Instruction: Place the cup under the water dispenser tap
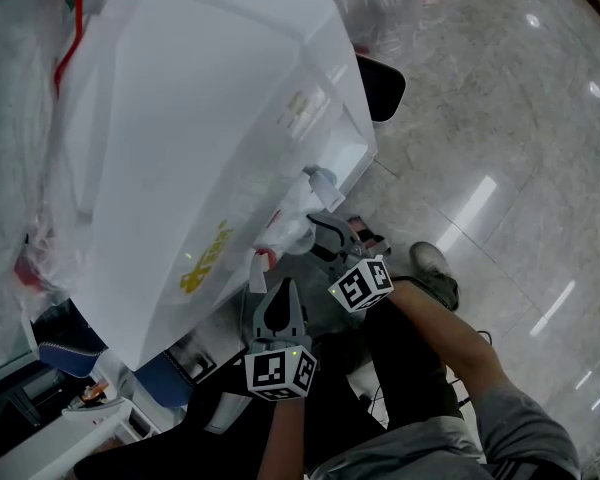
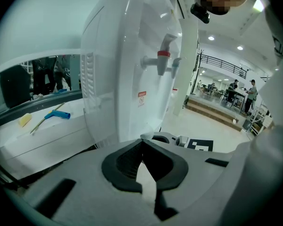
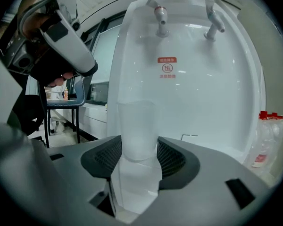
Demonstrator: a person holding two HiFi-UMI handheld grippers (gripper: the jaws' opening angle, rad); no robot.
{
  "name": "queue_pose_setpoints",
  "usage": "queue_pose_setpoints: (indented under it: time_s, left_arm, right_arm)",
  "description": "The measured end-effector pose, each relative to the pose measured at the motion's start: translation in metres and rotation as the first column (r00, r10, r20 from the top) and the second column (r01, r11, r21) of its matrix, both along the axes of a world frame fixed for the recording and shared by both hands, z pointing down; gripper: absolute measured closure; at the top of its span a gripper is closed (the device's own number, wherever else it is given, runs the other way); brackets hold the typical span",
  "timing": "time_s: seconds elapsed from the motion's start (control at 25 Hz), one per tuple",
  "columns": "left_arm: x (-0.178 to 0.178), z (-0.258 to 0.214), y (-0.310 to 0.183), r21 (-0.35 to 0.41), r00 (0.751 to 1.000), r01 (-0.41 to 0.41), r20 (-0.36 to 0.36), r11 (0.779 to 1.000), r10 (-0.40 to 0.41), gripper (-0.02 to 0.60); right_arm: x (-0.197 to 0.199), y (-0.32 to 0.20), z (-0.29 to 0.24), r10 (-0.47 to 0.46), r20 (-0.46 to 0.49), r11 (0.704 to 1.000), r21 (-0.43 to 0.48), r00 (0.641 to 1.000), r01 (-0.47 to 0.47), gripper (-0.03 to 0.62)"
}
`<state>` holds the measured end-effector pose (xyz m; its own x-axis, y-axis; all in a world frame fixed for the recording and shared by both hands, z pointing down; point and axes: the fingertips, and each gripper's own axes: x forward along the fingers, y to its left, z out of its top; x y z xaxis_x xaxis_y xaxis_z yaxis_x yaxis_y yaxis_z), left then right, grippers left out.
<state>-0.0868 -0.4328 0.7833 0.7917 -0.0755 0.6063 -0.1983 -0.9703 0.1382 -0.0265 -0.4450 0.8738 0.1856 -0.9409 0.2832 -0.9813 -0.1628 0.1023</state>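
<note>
The right hand-held gripper clamps the translucent plastic cup upright before the white water dispenser, low and short of its taps, so placing remains; the left hand-held gripper is closed, empty.

Glossy floor: water dispenser, shoe.

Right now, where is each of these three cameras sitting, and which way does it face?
Head view: on the person's head, looking steeply down on the water dispenser; both forearms, a shoe, left gripper and right gripper show.
Left gripper view: rides that gripper, facing the dispenser's side and taps; its closed fingers show.
Right gripper view: faces the dispenser's front; its fingers clamp the cup.
Shared: both gripper views show the taps.
</note>
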Motion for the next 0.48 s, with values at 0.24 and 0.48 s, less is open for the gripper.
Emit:
queue_pose_setpoints:
  time_s: [0.24, 0.48]
  left_arm:
    - [0.0021, 0.0028, 0.0041, -0.004, 1.000, -0.004, -0.003, 1.000, 0.004, 0.571]
    - [-0.0018, 0.0012, 0.0030, -0.001, 1.000, -0.003, 0.001, 1.000, 0.003, 0.571]
  right_arm:
    - [-0.0017, -0.0027, 0.0002, -0.014, 0.054, 1.000, -0.013, 0.998, 0.014, 0.358]
    - [-0.0034, -0.0026, 0.0001, -0.019, 0.065, 0.999, -0.029, 0.998, 0.020, 0.322]
